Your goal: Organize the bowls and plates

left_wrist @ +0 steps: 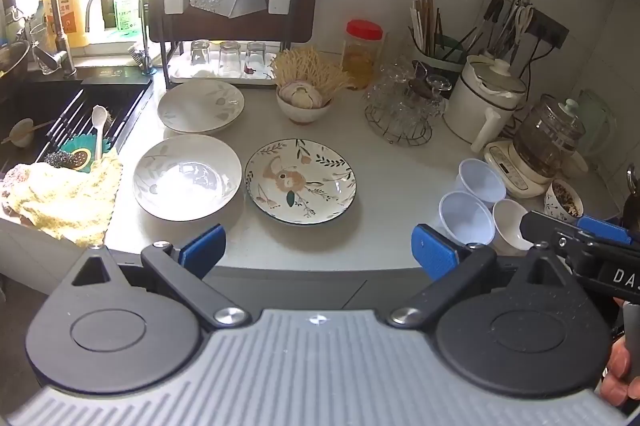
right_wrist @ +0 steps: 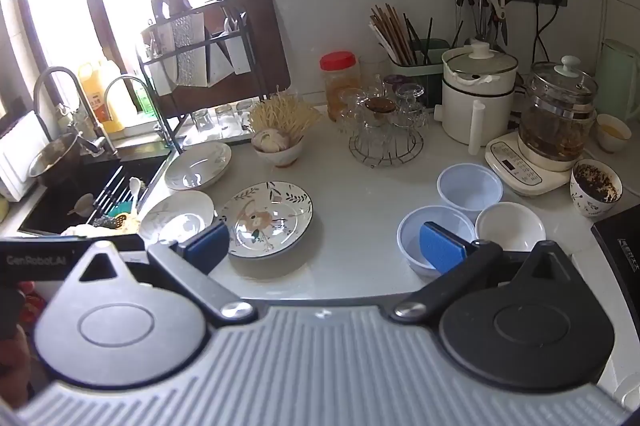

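Basically nothing is gathered yet: three plates lie spread out singly on the counter [left_wrist: 384,154], none stacked. Taking the floral plate [left_wrist: 300,181] as landmark, a pale leaf-pattern plate [left_wrist: 187,177] sits just beside it toward the sink [left_wrist: 36,106], and a second pale plate [left_wrist: 200,105] lies behind that one, nearer the dish rack [left_wrist: 224,66]. Well apart from the floral plate on the other side, toward the glass kettle [right_wrist: 558,122], is the bowl cluster: two bluish plastic bowls [right_wrist: 469,188] [right_wrist: 434,236] and a small white bowl [right_wrist: 510,226], close together but not nested. A garlic bowl [left_wrist: 303,102] stands behind the floral plate.

Left gripper [left_wrist: 318,252] hovers short of the counter edge, in front of the floral plate, jaws wide, nothing between them. Right gripper [right_wrist: 326,246] likewise wide and empty, held between the floral plate and the bowl cluster, one blue pad overlapping the nearer plastic bowl in view; contact cannot be told.

Judged step: start of the task, approach before a first pick. Next move likely calls for lowering one open gripper over a plate rim or bowl wall, closing on the edge, then lifting it onto a matching piece. Glazed rims look slippery and shallow.
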The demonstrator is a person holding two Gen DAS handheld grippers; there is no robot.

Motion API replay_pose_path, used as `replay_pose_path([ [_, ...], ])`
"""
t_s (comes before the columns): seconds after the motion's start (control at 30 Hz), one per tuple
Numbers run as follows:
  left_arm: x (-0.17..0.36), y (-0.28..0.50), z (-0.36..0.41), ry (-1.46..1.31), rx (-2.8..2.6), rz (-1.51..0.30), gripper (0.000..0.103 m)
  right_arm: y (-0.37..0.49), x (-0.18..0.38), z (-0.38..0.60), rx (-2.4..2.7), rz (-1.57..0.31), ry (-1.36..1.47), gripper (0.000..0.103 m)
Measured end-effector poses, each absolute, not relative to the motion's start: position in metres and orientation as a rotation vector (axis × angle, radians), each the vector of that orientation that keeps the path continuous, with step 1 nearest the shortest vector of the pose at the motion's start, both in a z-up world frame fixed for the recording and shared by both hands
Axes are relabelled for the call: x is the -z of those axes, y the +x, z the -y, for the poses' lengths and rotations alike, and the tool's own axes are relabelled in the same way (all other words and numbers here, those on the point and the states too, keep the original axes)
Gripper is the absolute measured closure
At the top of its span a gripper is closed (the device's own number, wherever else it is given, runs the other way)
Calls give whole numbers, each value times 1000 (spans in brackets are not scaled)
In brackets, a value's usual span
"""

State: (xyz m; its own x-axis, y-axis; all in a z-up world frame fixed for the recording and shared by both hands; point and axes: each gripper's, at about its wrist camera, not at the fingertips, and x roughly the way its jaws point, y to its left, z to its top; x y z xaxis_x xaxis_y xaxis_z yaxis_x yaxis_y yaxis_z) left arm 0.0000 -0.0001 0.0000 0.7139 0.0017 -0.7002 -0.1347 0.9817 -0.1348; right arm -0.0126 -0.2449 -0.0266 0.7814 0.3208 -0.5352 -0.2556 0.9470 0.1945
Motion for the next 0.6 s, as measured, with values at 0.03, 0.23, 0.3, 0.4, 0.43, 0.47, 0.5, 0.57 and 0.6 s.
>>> replay_pose_path([
  [0.03,0,0,0,-183,-78,-769,2,-13,26,244,-315,-594,109,0],
  [0.23,-2,-1,-1,-201,-77,-779,2,-14,30,239,-339,-588,110,0],
  [0.3,-3,-7,-14,-206,-78,-780,2,-12,34,237,-345,-593,102,0],
  [0.4,-1,-11,-22,-202,-84,-779,2,-17,34,231,-338,-586,75,0],
  [0.43,-1,-12,-22,-199,-90,-779,2,-16,33,228,-336,-591,73,0],
  [0.47,1,-9,-16,-196,-106,-783,2,-16,34,228,-336,-592,71,0],
  [0.5,1,-9,-15,-194,-109,-781,2,-16,34,227,-336,-593,71,0],
  [0.57,1,-9,-16,-196,-113,-779,2,-17,33,226,-331,-594,68,0],
  [0.6,1,-8,-17,-194,-114,-776,2,-15,33,226,-329,-596,68,0],
])
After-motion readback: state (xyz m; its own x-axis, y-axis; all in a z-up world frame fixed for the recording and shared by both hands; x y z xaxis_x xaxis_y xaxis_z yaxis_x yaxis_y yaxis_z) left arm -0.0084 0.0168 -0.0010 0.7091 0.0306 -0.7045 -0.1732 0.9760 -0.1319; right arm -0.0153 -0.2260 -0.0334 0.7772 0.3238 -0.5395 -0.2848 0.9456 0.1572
